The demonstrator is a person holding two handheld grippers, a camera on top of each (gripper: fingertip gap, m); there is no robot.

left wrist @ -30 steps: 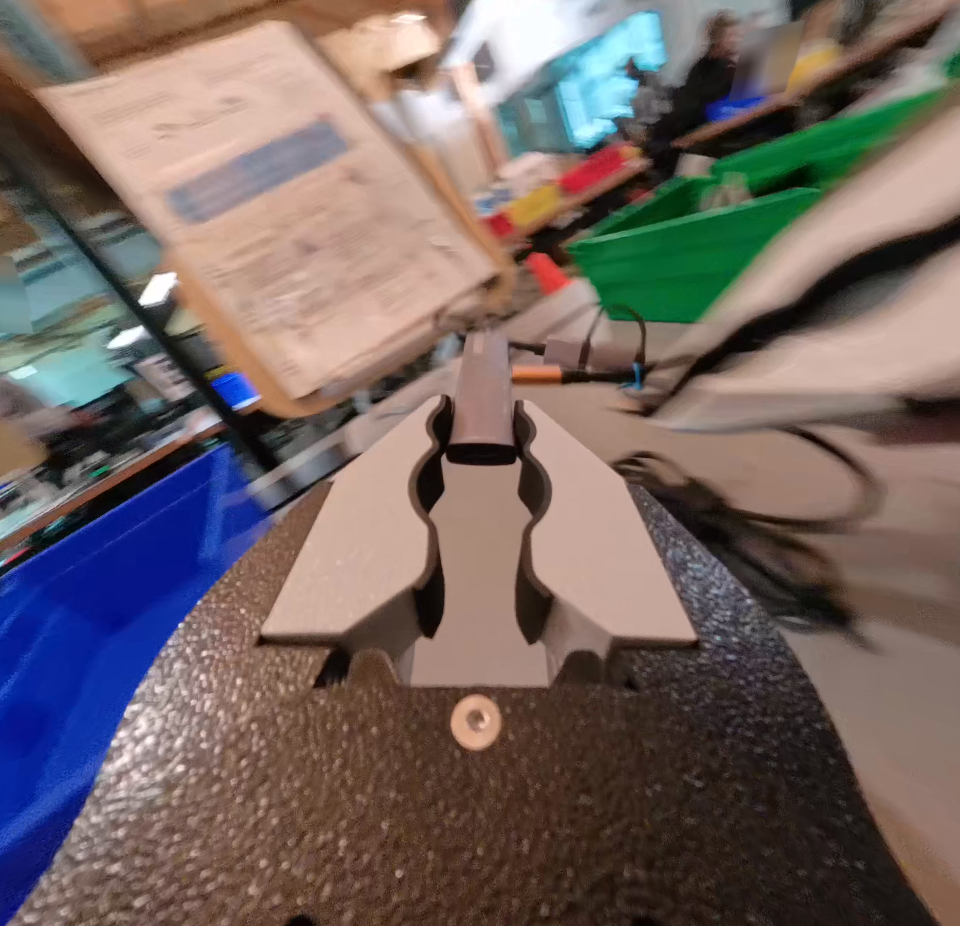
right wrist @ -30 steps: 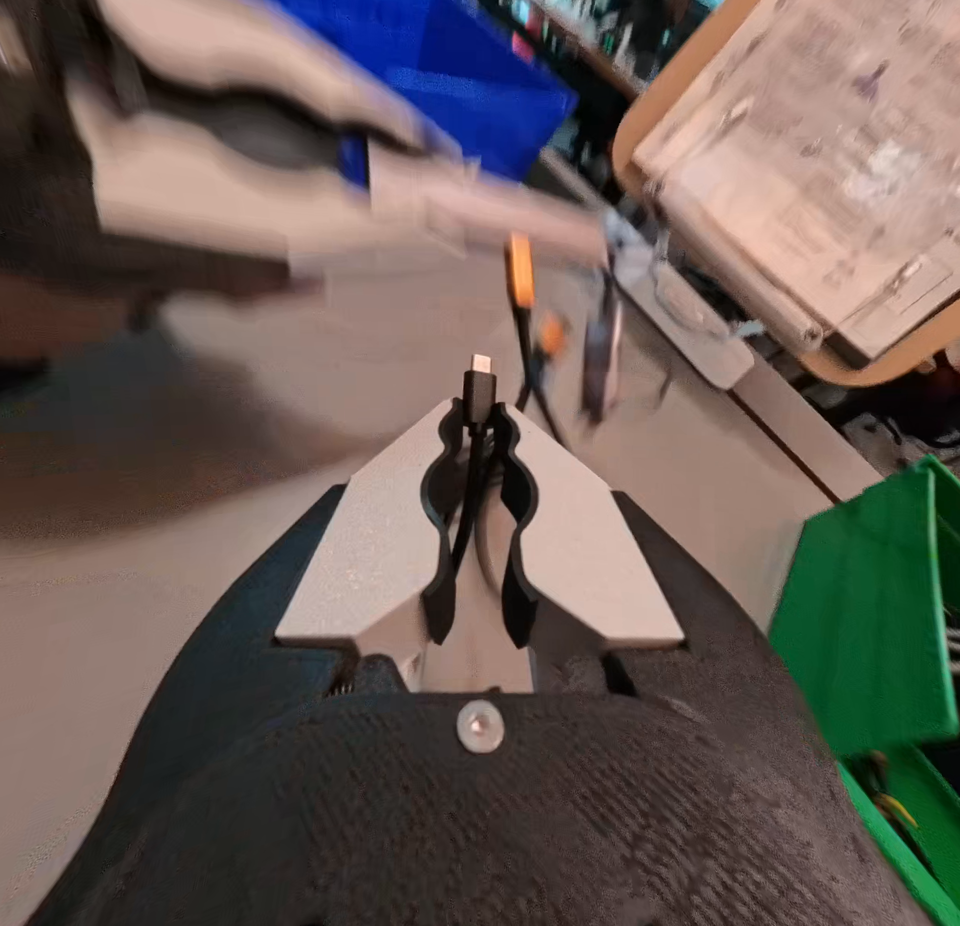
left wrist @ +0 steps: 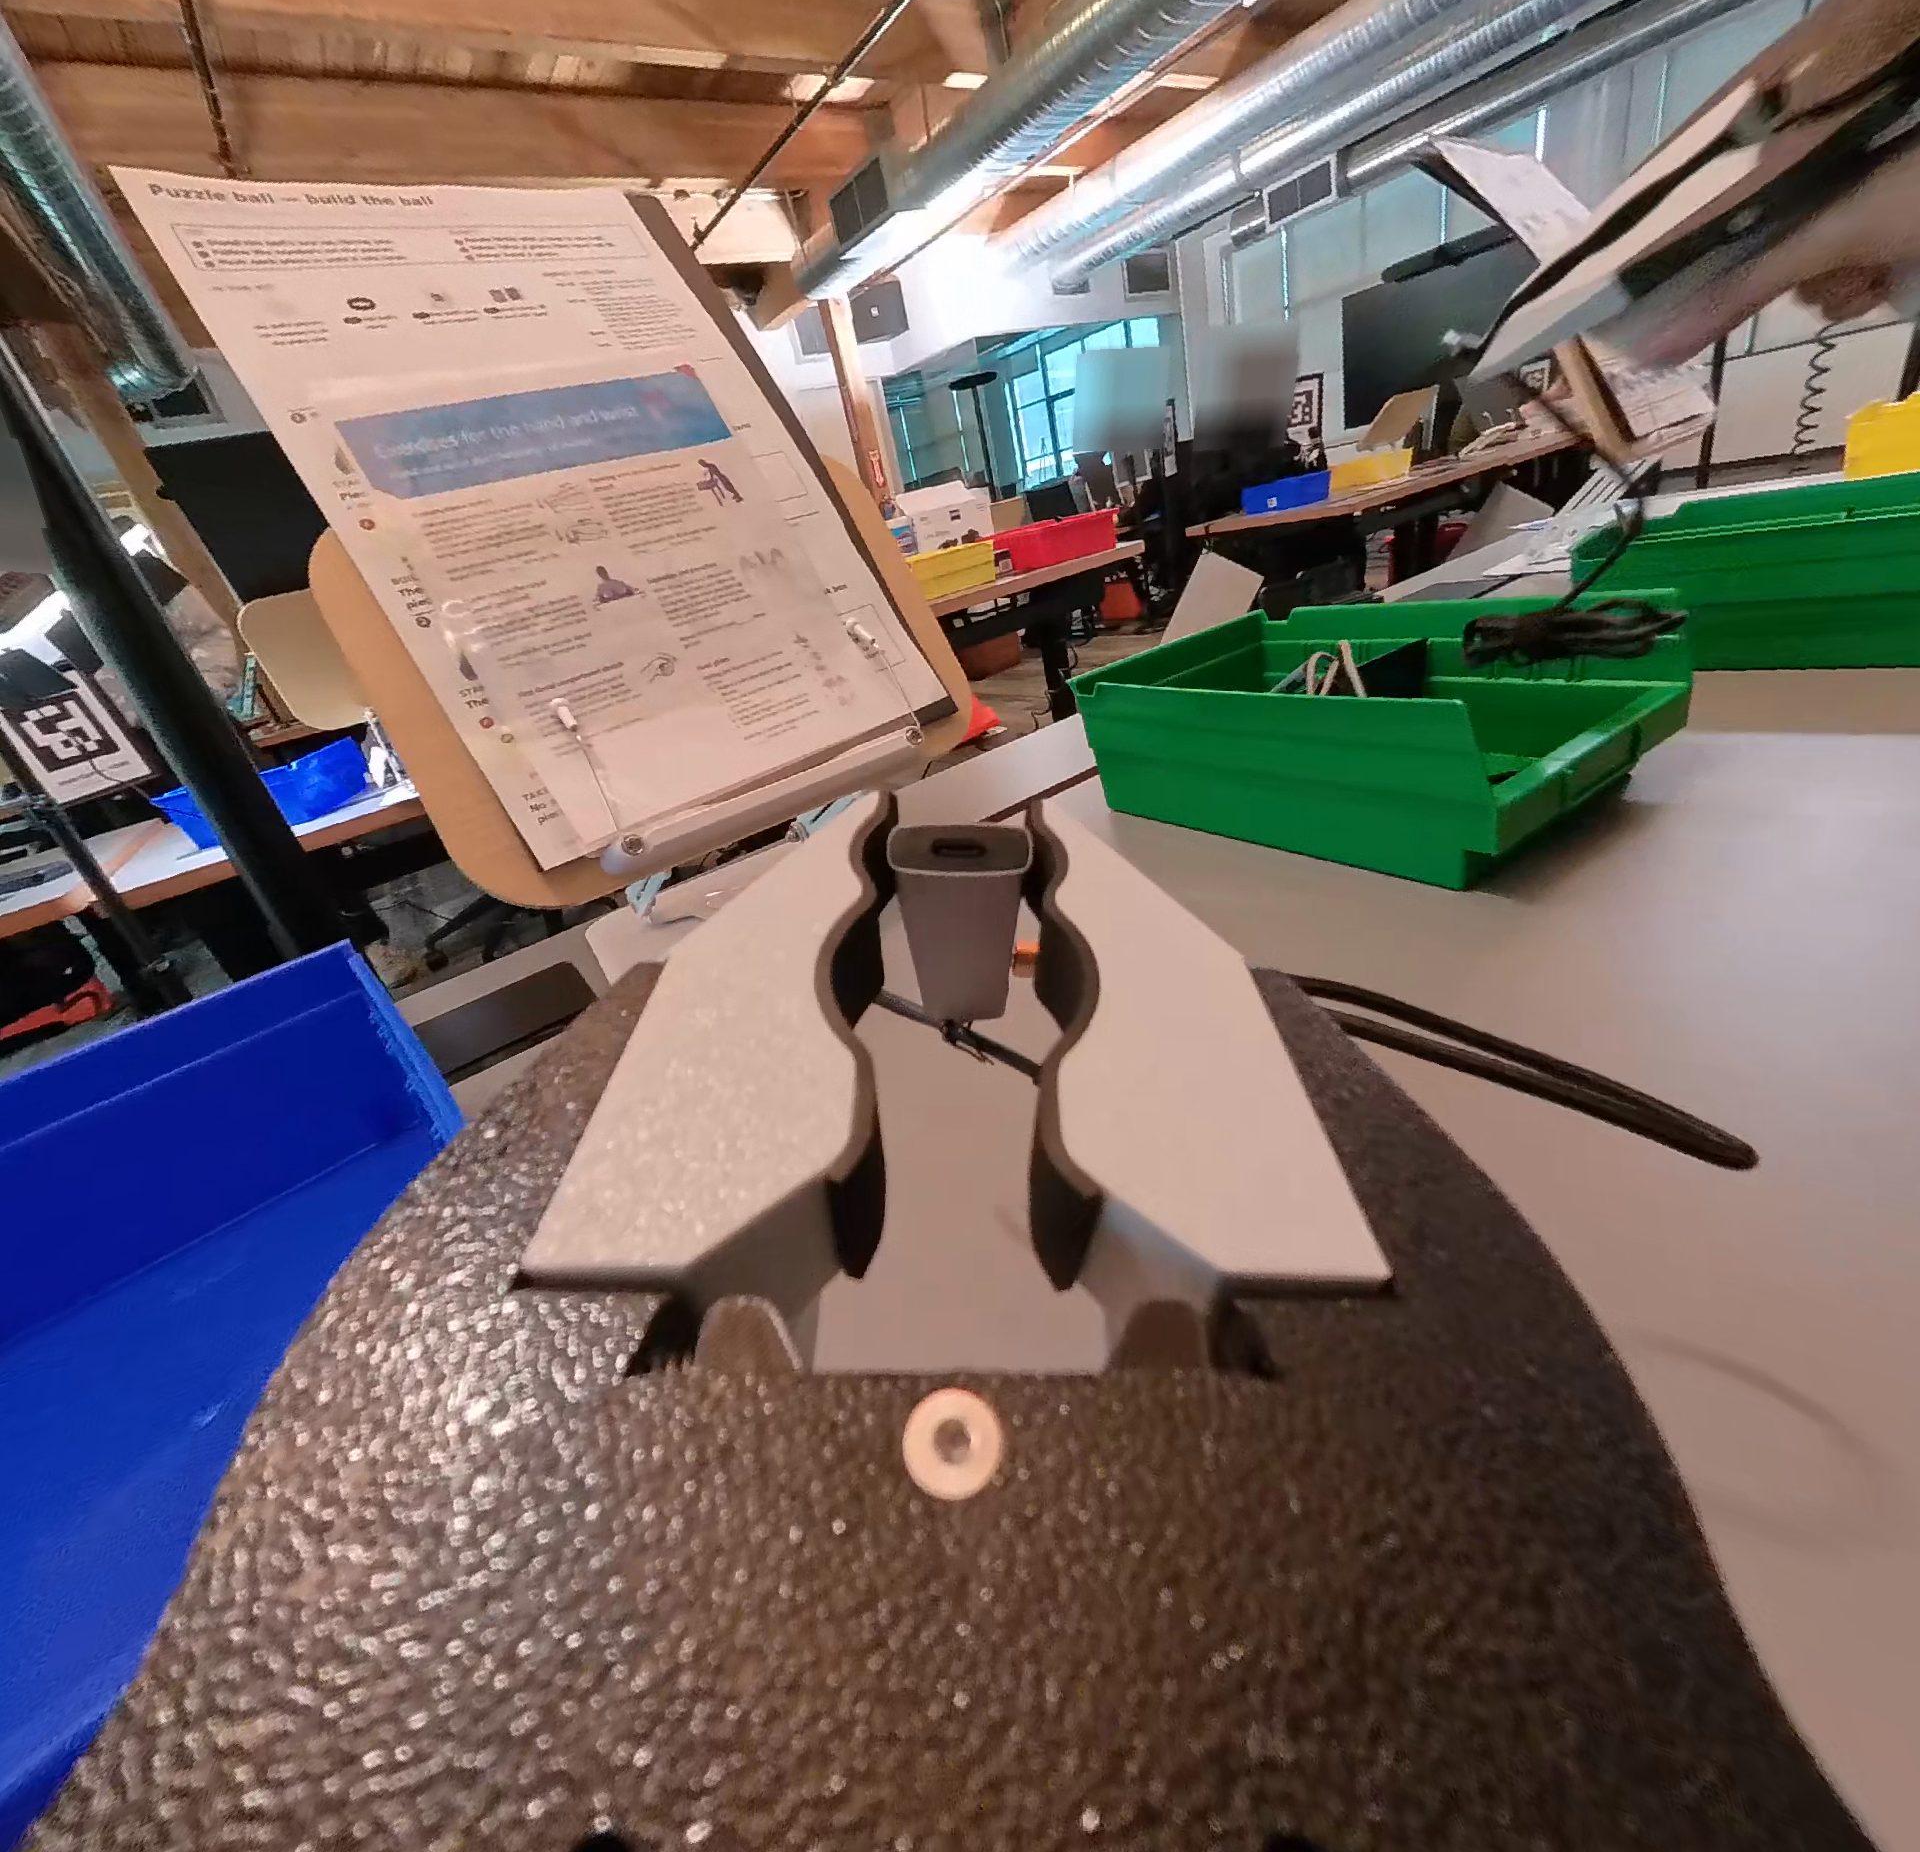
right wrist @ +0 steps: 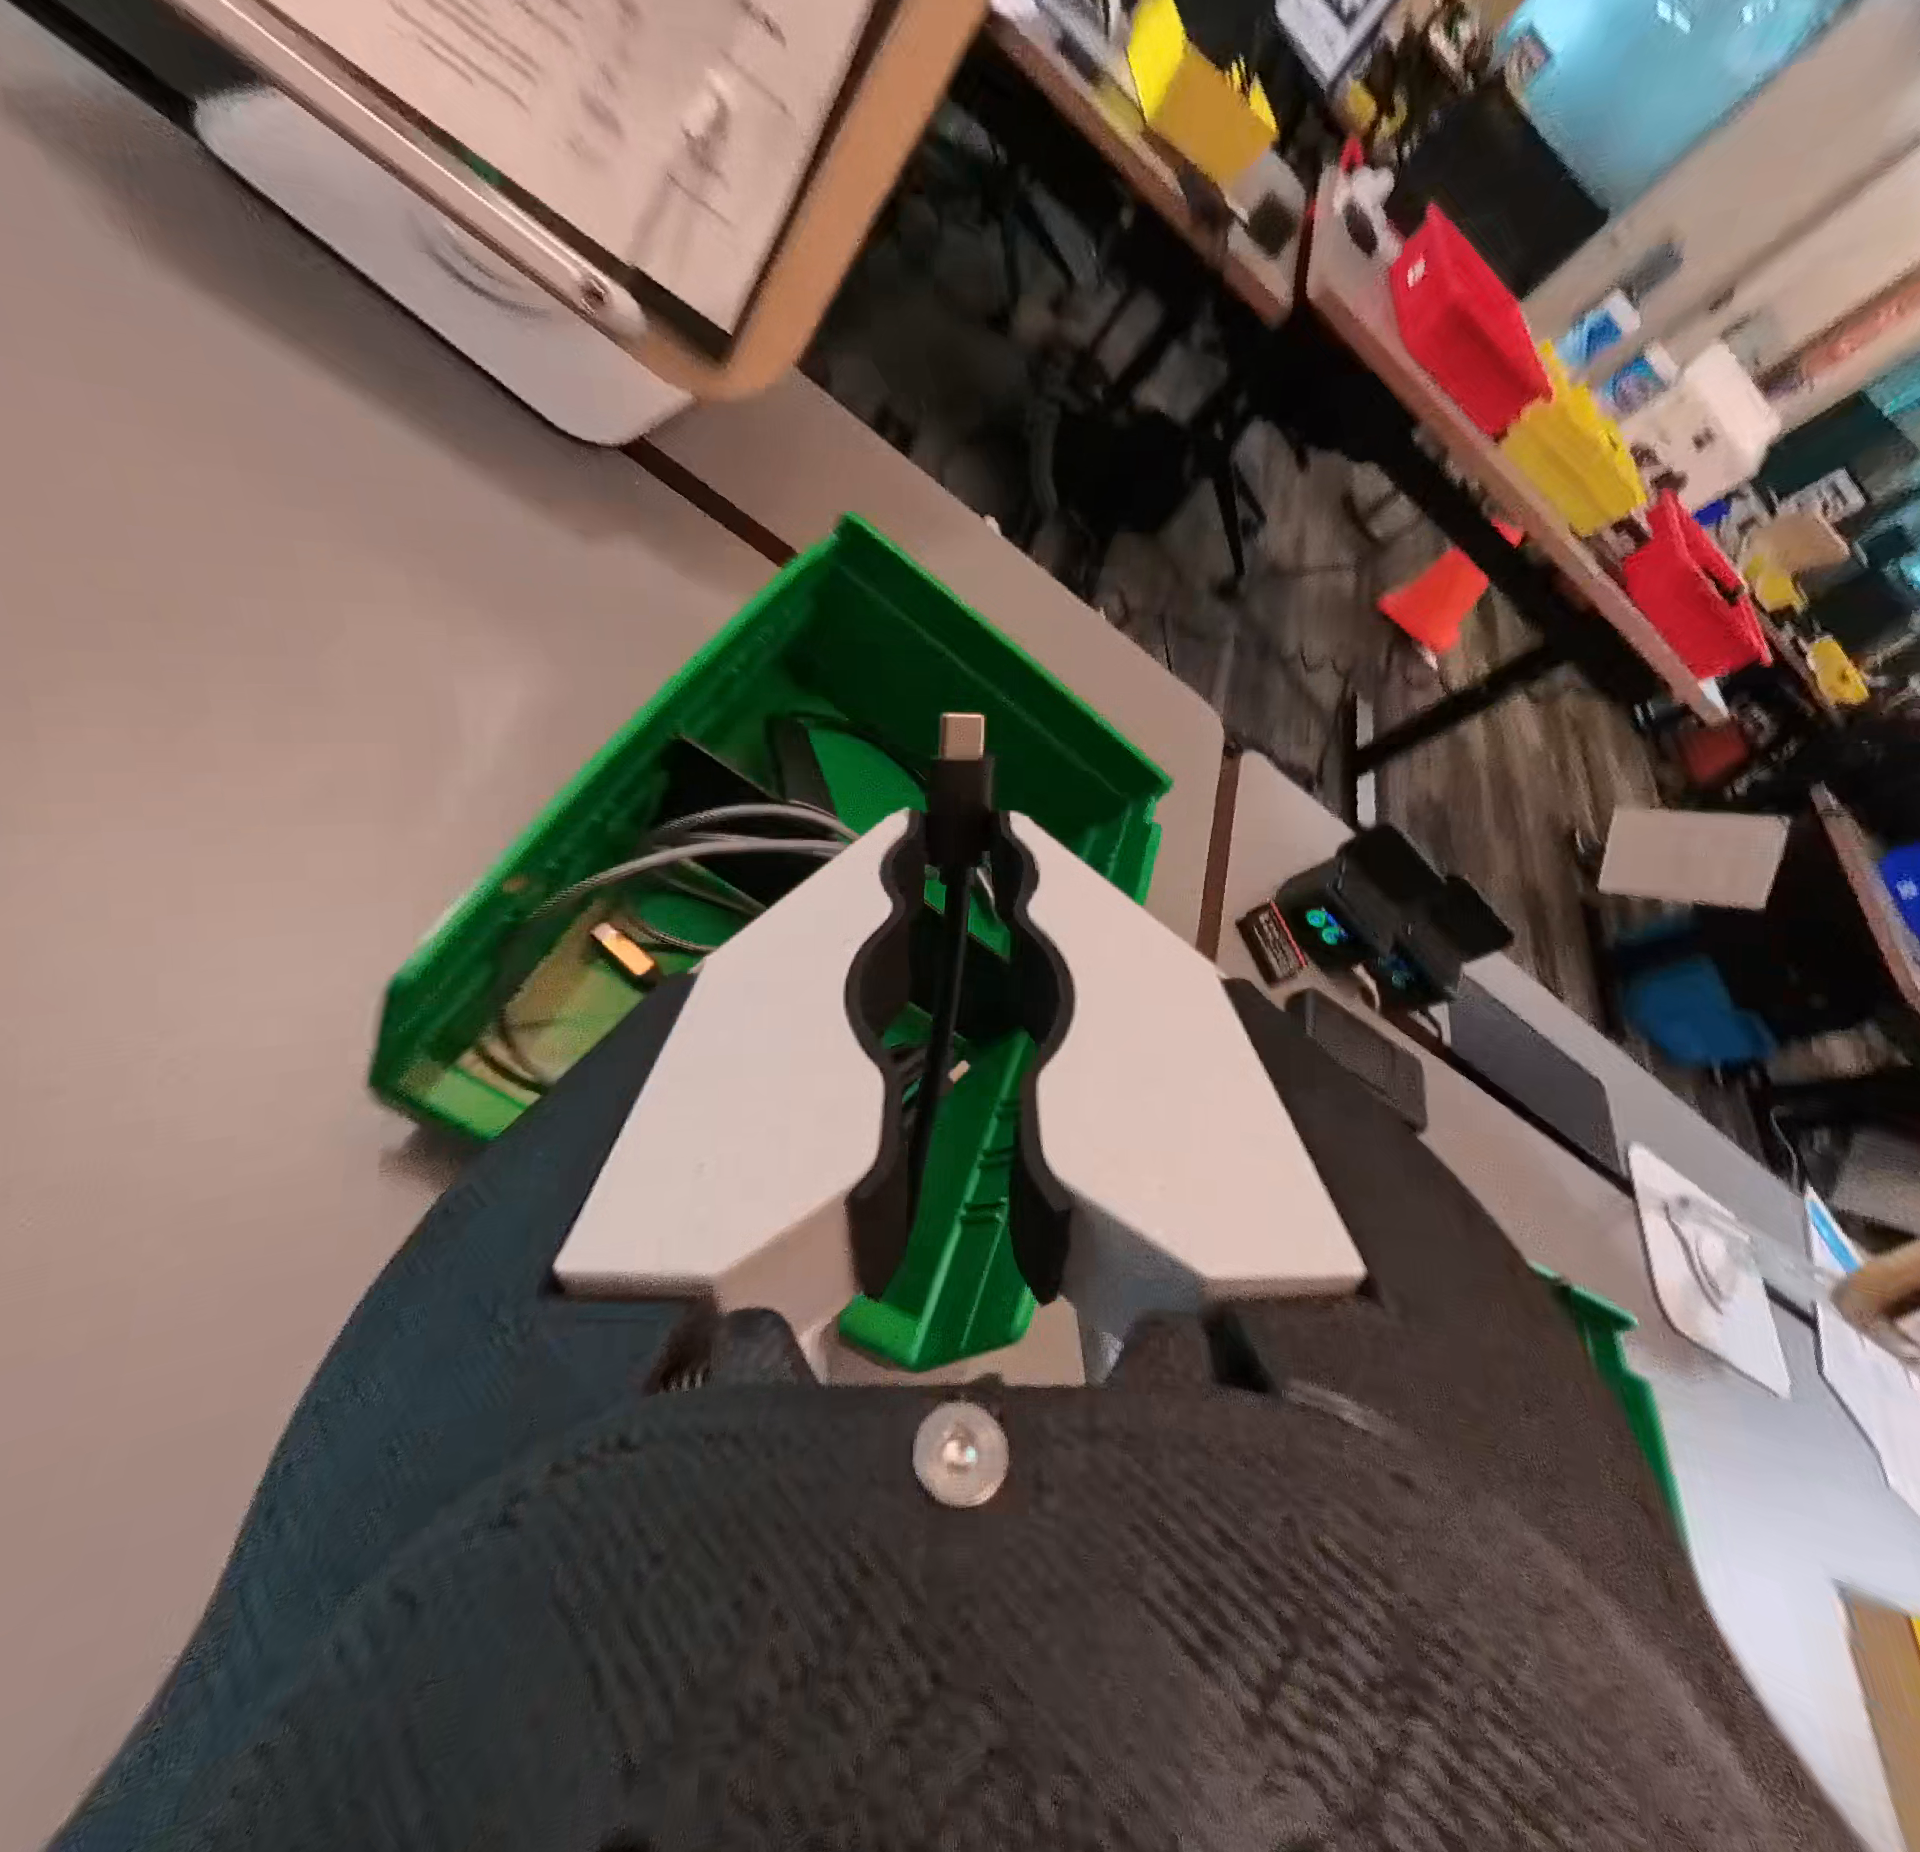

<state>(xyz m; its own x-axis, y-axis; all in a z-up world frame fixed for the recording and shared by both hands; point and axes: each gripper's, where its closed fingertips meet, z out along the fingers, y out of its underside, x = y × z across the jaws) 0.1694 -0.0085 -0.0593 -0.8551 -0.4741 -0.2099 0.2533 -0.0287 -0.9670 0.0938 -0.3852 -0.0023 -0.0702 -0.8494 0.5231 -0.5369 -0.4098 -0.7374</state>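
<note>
My left gripper is shut on a small grey adapter block, held upright with its slot-shaped port facing up and out. A thin wire hangs below it. My right gripper is shut on a black cable plug whose silver tip sticks out past the fingertips, above a green bin that holds several cables. The right gripper also shows in the left wrist view, raised at the upper right, with the black cable hanging from it down to the bin.
A clipboard stand with printed sheets stands on the grey table behind the left gripper. A blue bin sits at the left. A black cable lies on the table. A second green bin stands farther right. Left tips to right tips: about 40 cm.
The two grippers were close together; the right one has lifted up and away over the green bin with the plug. The left gripper has tilted the adapter up, port end showing.
</note>
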